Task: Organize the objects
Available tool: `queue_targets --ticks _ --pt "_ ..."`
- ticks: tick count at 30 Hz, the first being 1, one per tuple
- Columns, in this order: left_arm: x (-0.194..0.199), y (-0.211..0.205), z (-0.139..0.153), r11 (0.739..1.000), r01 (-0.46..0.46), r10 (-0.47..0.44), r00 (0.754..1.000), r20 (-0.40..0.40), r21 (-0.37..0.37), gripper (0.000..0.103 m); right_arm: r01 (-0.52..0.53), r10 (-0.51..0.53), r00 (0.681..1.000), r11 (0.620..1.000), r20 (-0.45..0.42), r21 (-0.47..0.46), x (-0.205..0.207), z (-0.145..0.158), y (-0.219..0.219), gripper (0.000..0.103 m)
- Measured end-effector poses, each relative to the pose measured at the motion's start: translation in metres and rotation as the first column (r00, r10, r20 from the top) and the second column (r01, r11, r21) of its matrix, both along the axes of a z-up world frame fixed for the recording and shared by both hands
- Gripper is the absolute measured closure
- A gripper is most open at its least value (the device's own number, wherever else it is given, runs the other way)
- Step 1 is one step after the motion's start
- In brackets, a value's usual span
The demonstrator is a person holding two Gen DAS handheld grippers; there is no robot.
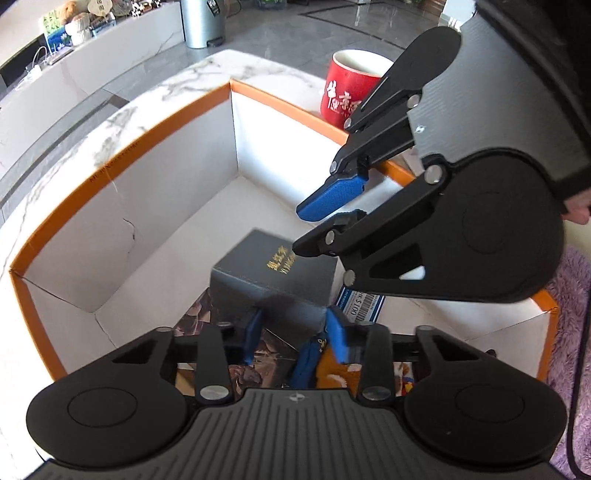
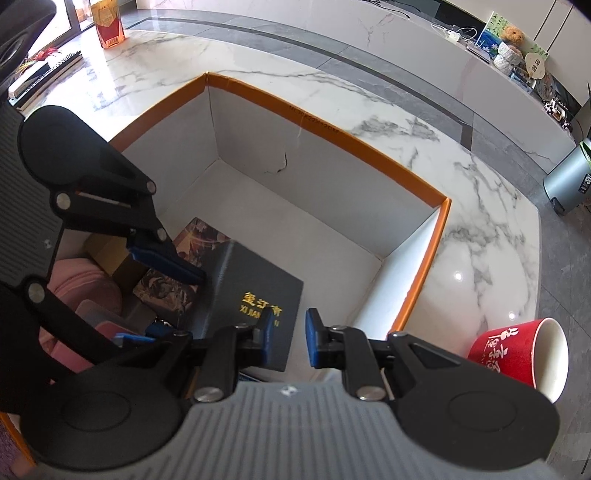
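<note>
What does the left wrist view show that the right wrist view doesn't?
Only the left wrist view shows the barcode card beside the dark box and purple fluffy fabric. Only the right shows the pink pouch and orange bottle. Both share the orange-rimmed box, red mug, and both grippers.

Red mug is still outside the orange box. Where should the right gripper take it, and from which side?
Probably the rim. The red mug stands upright on the marble beside the orange box, mouth open, no handle visible. Bring the right gripper, its jaws open, down from above, one finger inside the wall and one outside, on the side away from the box for clearance.
</note>
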State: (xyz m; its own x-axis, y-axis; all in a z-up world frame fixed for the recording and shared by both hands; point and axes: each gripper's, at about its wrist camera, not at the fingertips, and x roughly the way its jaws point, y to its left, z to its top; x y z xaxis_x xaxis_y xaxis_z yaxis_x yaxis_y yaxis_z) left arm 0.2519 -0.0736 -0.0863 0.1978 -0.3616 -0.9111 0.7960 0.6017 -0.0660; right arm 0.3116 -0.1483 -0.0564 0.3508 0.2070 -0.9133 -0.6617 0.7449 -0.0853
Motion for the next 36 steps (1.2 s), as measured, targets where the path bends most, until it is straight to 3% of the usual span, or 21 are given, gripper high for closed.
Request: queue_targets --ticks 9,13,17,20,24,27,31,33,36 --pt "0.01 0.002 -0.011 1.0 0.018 -0.018 1.0 -0.019 -0.008 0.068 -0.043 0.043 0.999 0.999 0.016 -0.01 0.007 0.003 0.002 0.085" --pt "0.008 0.014 -0.005 0.999 0.035 -0.035 0.999 0.014 0.025 0.068 -0.051 0.051 0.999 0.999 -0.016 0.02 0.024 0.0 0.007 0.083" --pt "0.005 0.01 -0.001 0.997 0.048 -0.05 0.998 0.033 0.066 0.068 -0.064 0.064 0.997 0.998 -0.043 -0.007 0.043 -0.012 0.022 0.083" --pt "0.008 0.012 -0.005 0.997 0.035 -0.037 0.999 0.036 0.07 0.068 -0.012 0.014 0.996 1.0 -0.089 0.018 0.061 -0.02 0.029 0.082" --pt "0.002 0.015 -0.009 0.998 0.038 -0.039 0.999 0.022 0.049 0.068 0.137 -0.134 0.978 0.991 -0.159 0.005 0.079 -0.031 0.03 0.08" --pt "0.002 0.017 -0.011 0.998 0.053 -0.053 0.999 0.011 0.038 0.068 0.173 -0.178 0.97 0.984 -0.166 -0.046 0.074 -0.034 0.035 0.078" --pt "0.0 0.016 -0.015 0.998 0.053 -0.053 0.999 -0.003 0.028 0.068 0.243 -0.244 0.936 0.969 -0.254 -0.035 0.069 -0.041 0.033 0.079" --pt "0.0 0.017 -0.017 0.999 0.05 -0.05 0.999 0.003 0.023 0.068 0.247 -0.246 0.941 0.969 -0.234 -0.027 0.066 -0.038 0.033 0.079" --pt "0.0 0.02 -0.017 0.999 0.043 -0.043 0.999 0.001 0.009 0.068 0.152 -0.156 0.977 0.988 -0.146 -0.036 0.057 -0.022 0.037 0.077"
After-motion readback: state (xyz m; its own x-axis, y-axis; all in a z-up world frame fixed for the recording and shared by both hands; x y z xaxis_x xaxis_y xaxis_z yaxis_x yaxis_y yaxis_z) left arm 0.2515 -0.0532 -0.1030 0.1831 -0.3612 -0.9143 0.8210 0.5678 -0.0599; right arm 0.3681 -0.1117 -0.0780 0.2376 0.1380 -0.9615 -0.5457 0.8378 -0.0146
